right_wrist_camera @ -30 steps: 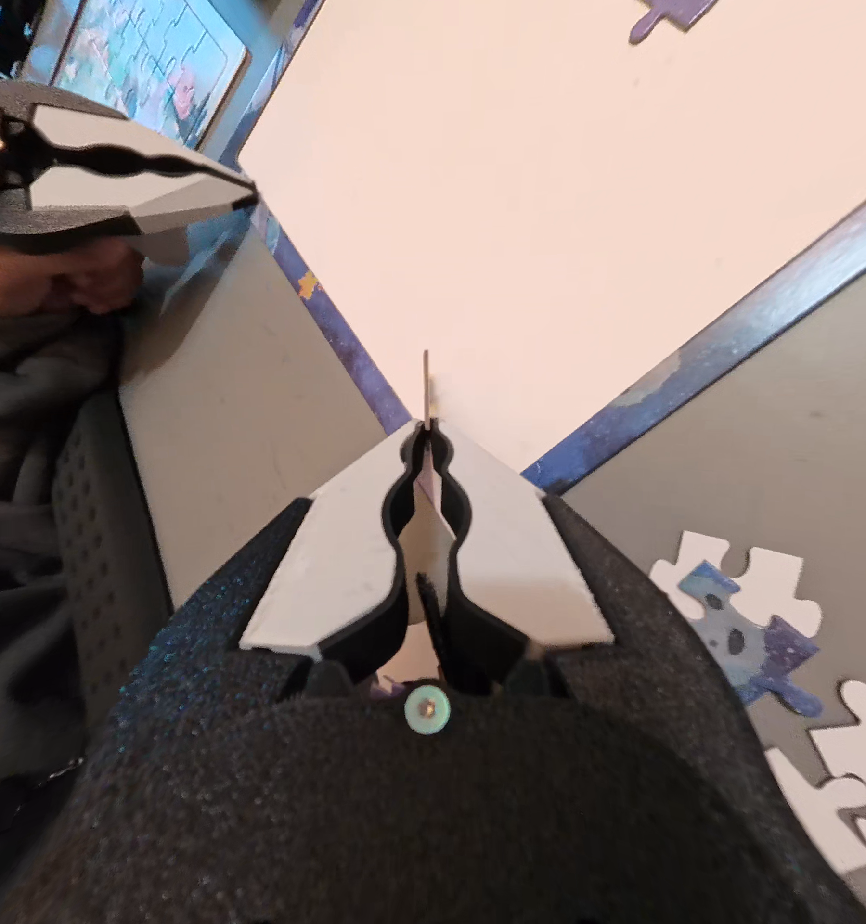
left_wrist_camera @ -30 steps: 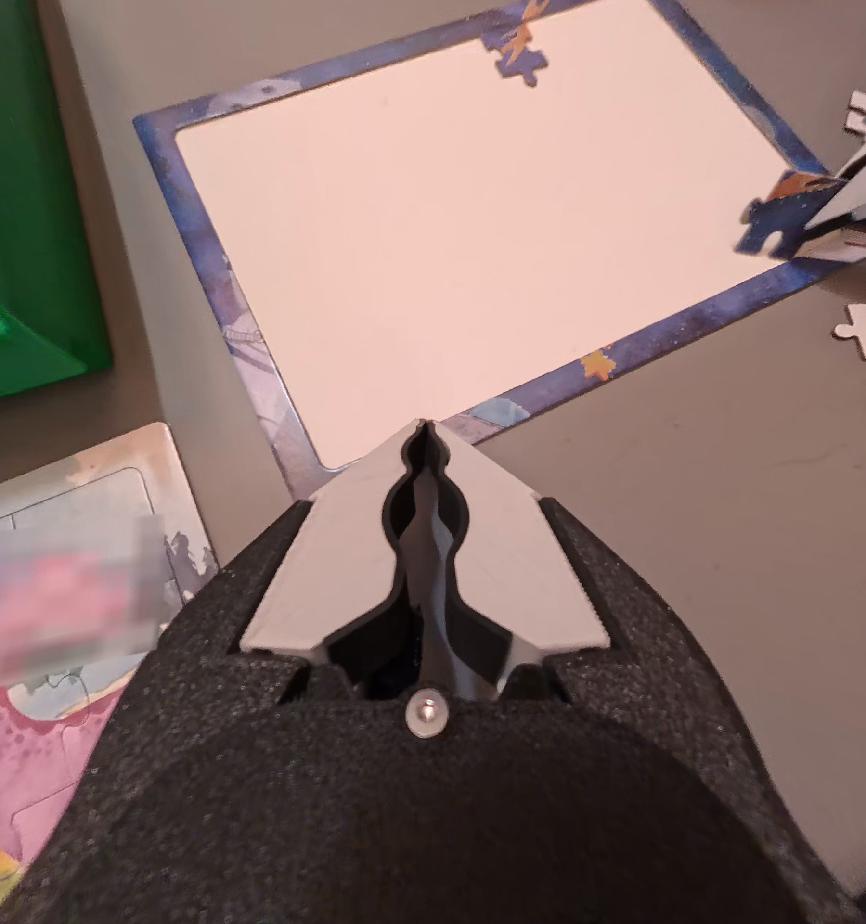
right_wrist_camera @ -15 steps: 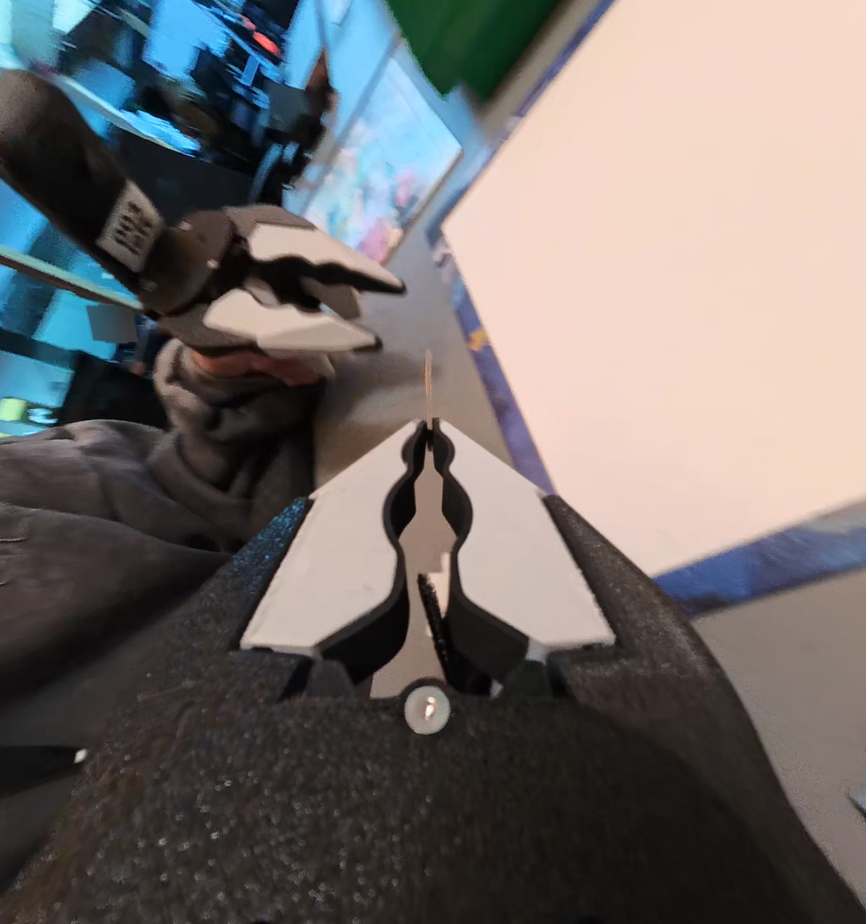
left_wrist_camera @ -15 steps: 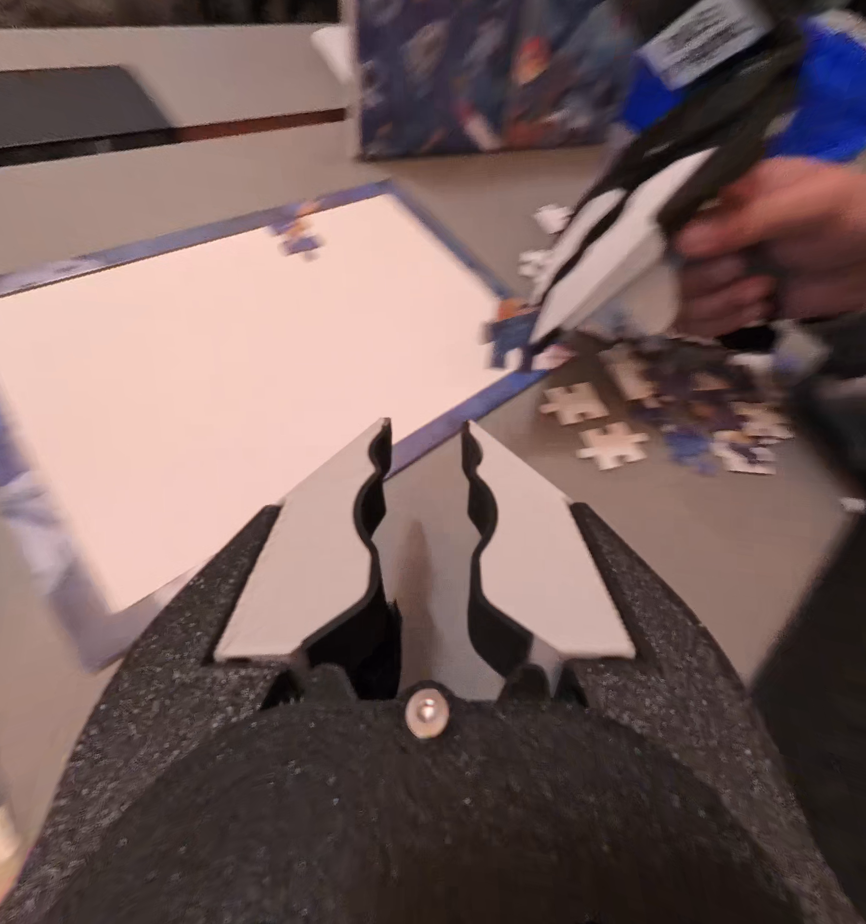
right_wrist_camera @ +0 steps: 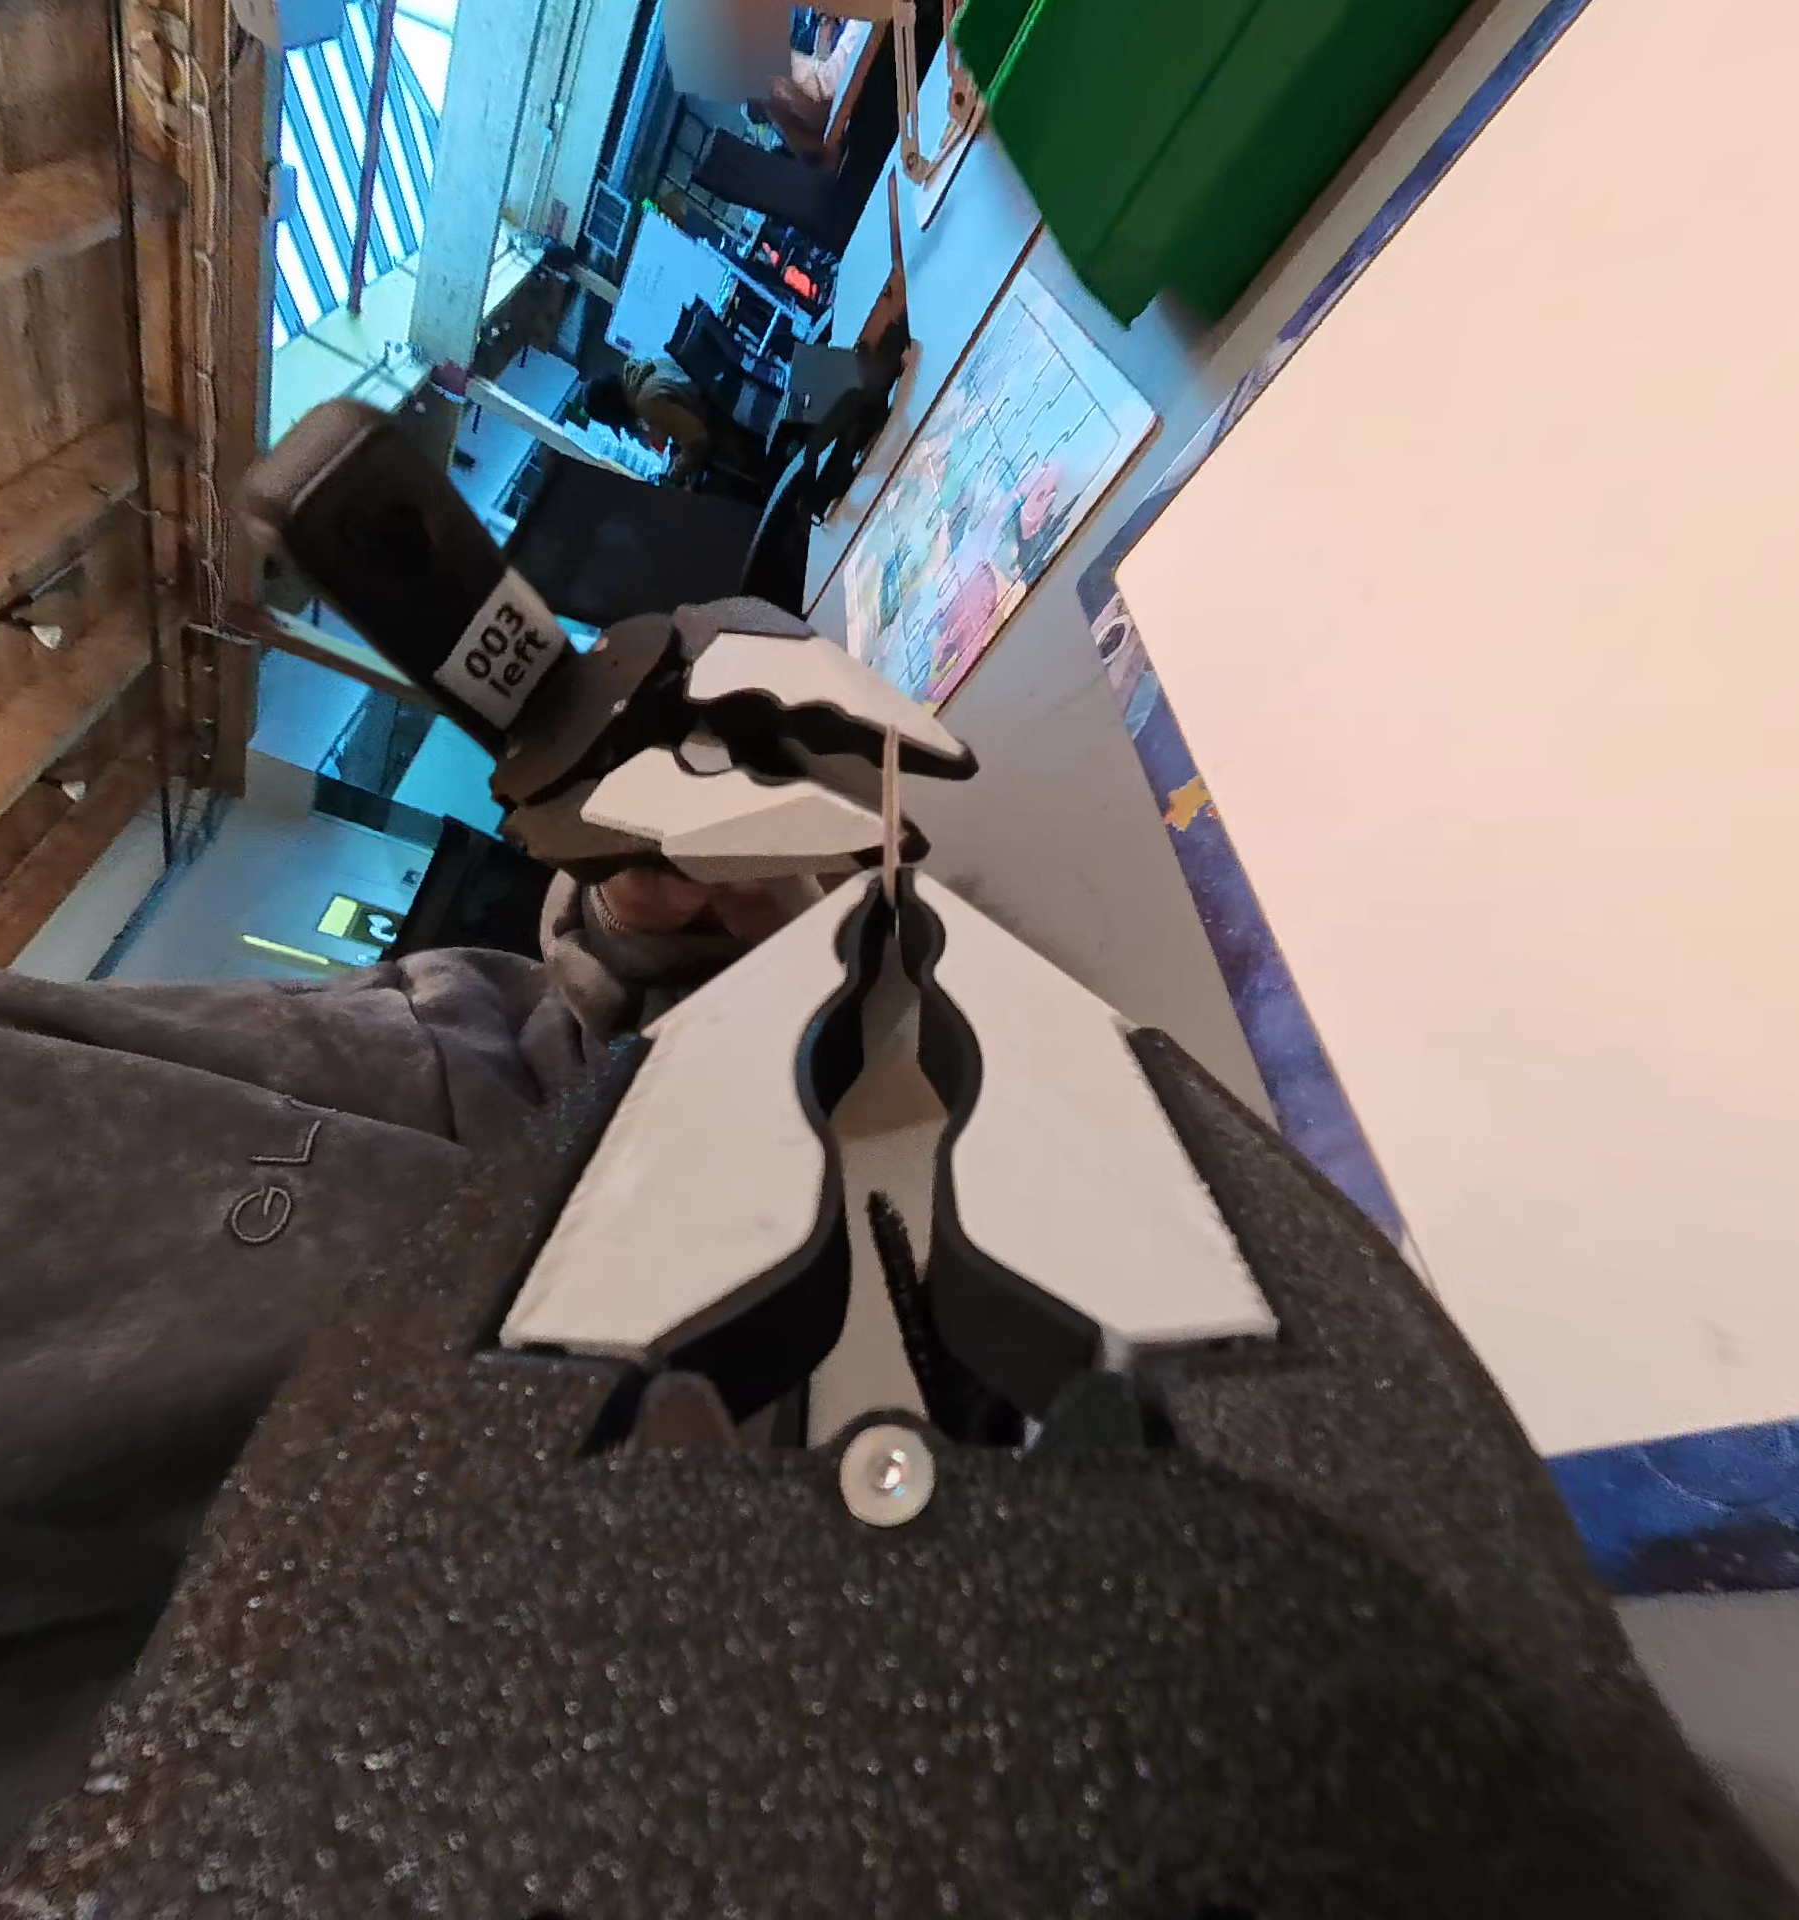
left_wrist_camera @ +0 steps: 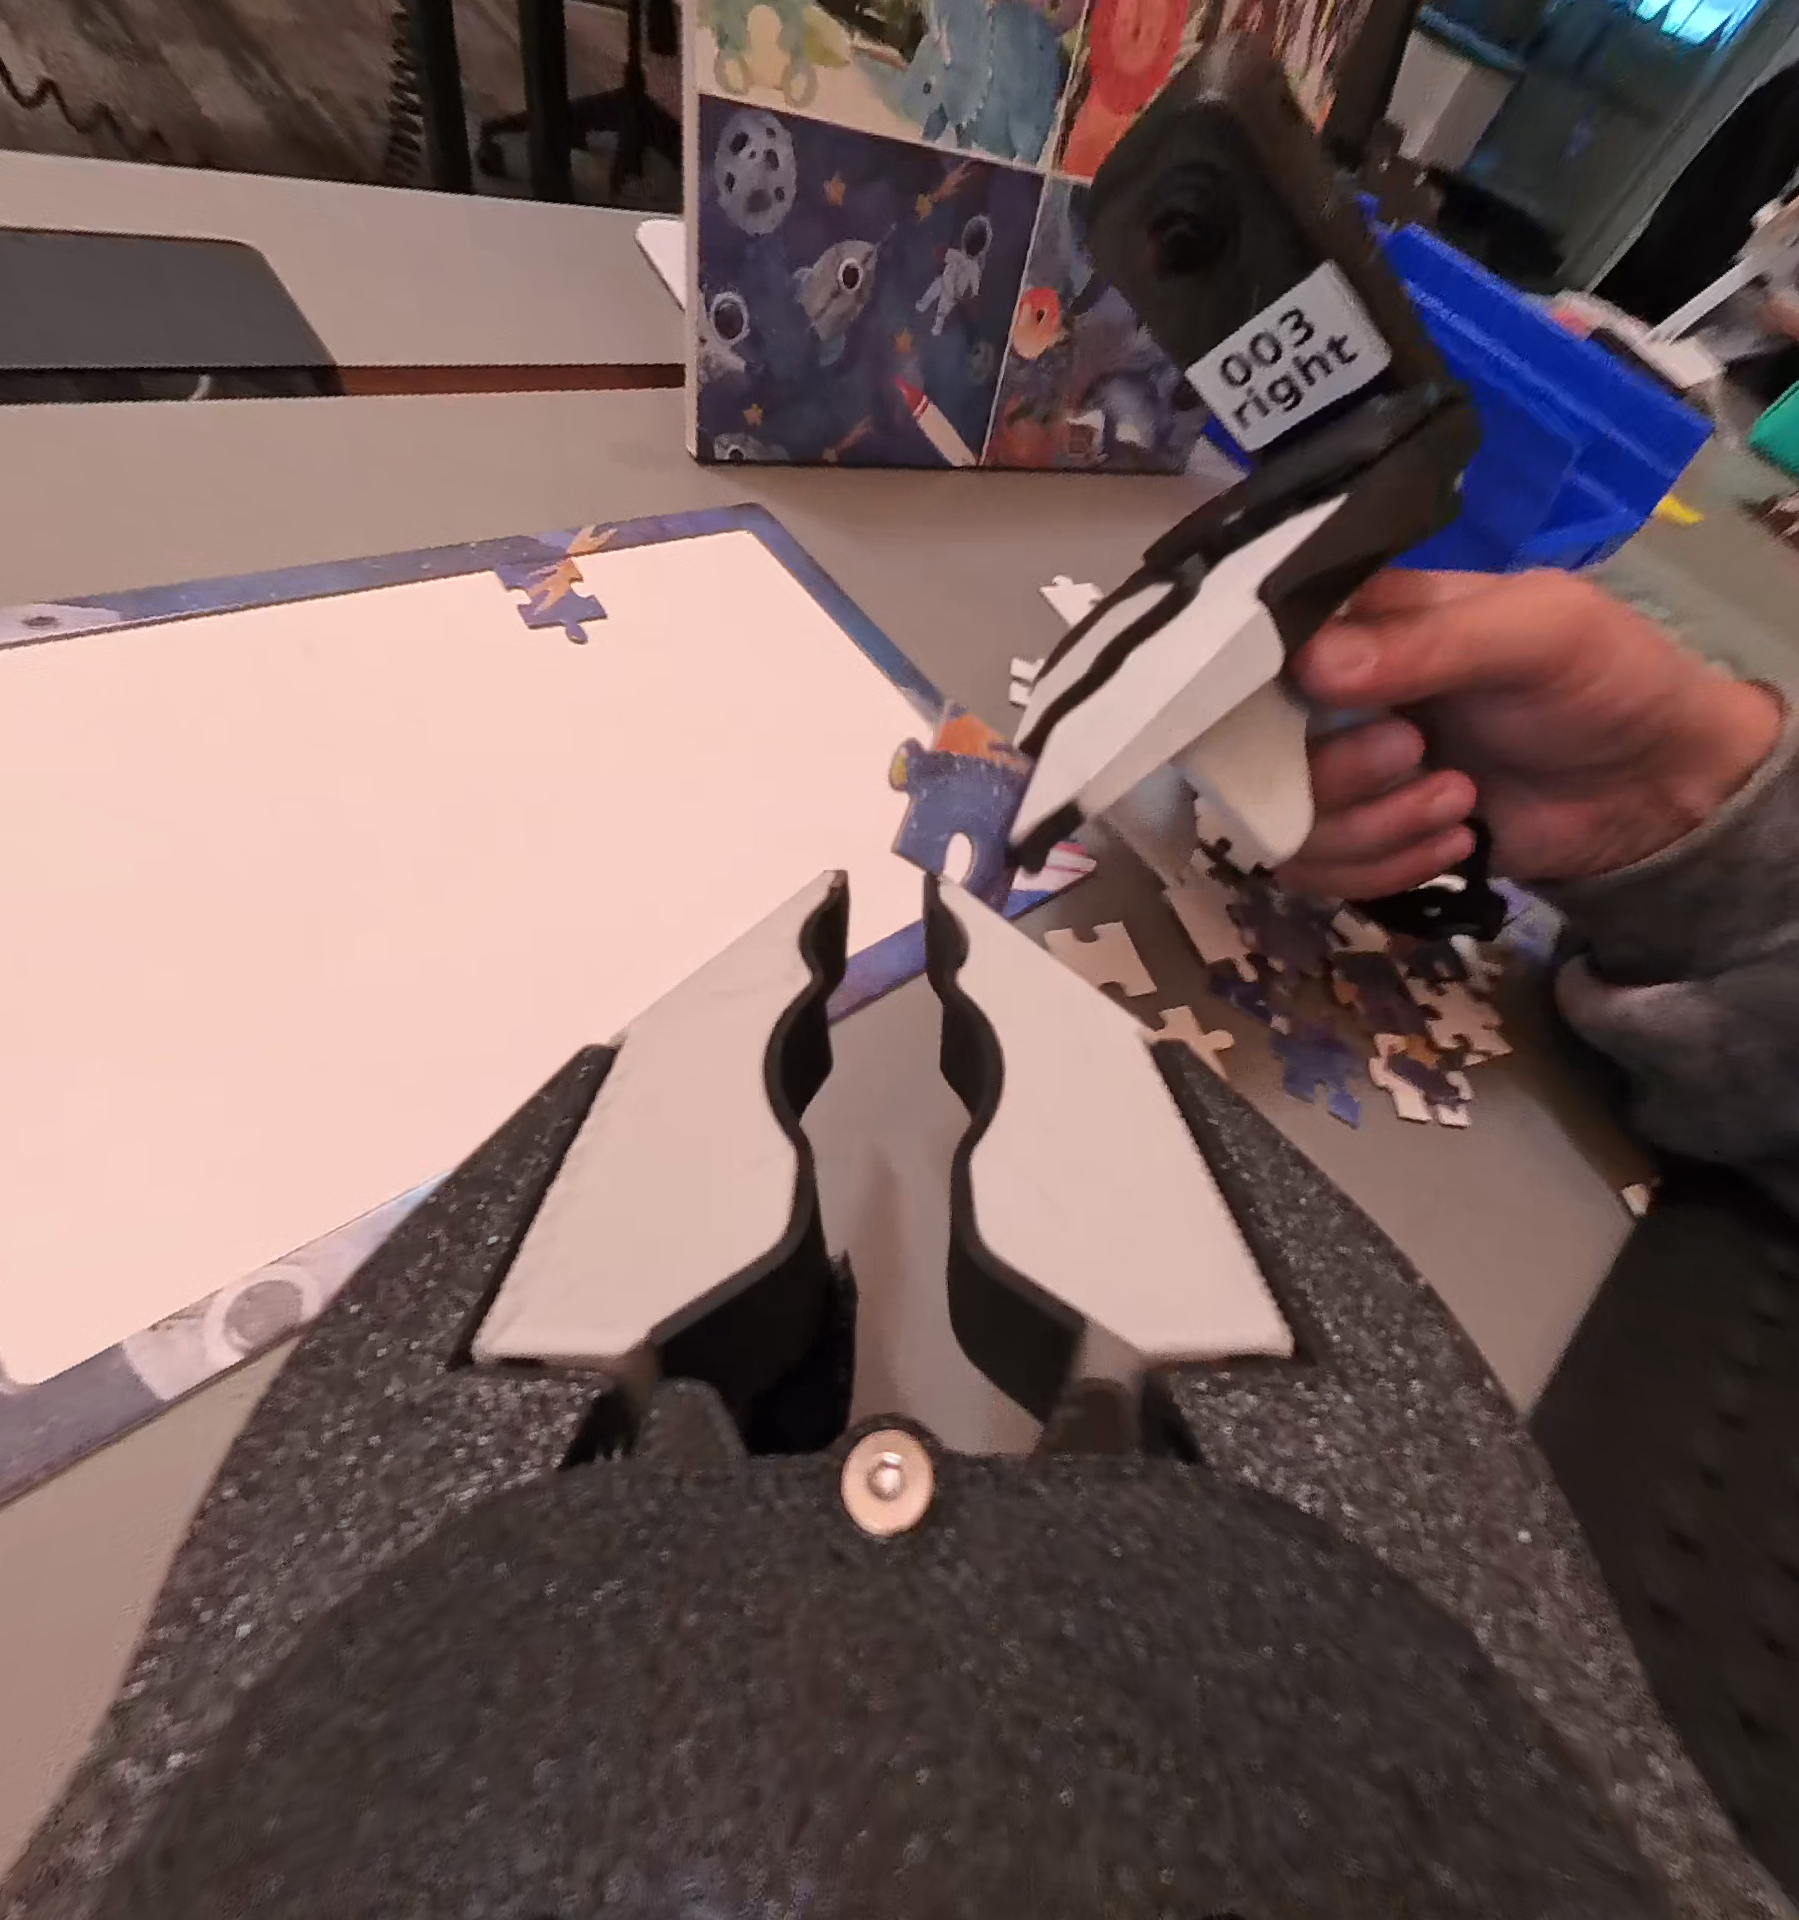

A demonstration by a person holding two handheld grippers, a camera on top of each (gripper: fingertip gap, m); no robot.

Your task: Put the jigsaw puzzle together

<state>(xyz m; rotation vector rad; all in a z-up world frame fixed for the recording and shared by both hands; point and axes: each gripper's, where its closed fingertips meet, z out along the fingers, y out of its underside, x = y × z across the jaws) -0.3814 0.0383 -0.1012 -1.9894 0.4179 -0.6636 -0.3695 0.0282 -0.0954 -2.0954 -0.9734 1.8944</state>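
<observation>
The puzzle frame (left_wrist_camera: pixel 666 525) has a blue border around a pale bare board, with one piece (left_wrist_camera: pixel 560 601) set at its far edge. It also shows in the right wrist view (right_wrist_camera: pixel 1238 935). My right gripper (right_wrist_camera: pixel 890 883) is shut on a blue puzzle piece (right_wrist_camera: pixel 890 800), seen edge-on. In the left wrist view that gripper (left_wrist_camera: pixel 1020 842) holds the piece (left_wrist_camera: pixel 952 805) above the frame's right corner. My left gripper (left_wrist_camera: pixel 884 894) is open and empty, its tips just short of the piece. In the right wrist view the left gripper (right_wrist_camera: pixel 942 805) faces mine closely.
A pile of loose pieces (left_wrist_camera: pixel 1342 997) lies on the grey table (left_wrist_camera: pixel 251 457) right of the frame. The puzzle box (left_wrist_camera: pixel 874 312) stands behind, a blue bin (left_wrist_camera: pixel 1529 416) beside it. A green bin (right_wrist_camera: pixel 1186 135) and a finished puzzle (right_wrist_camera: pixel 988 499) lie left of the frame. The grippers are tip to tip, or close to it.
My left gripper has opened and swung right, toward the right gripper. My right gripper has turned with the piece to face the left one, and the two have drawn close.
</observation>
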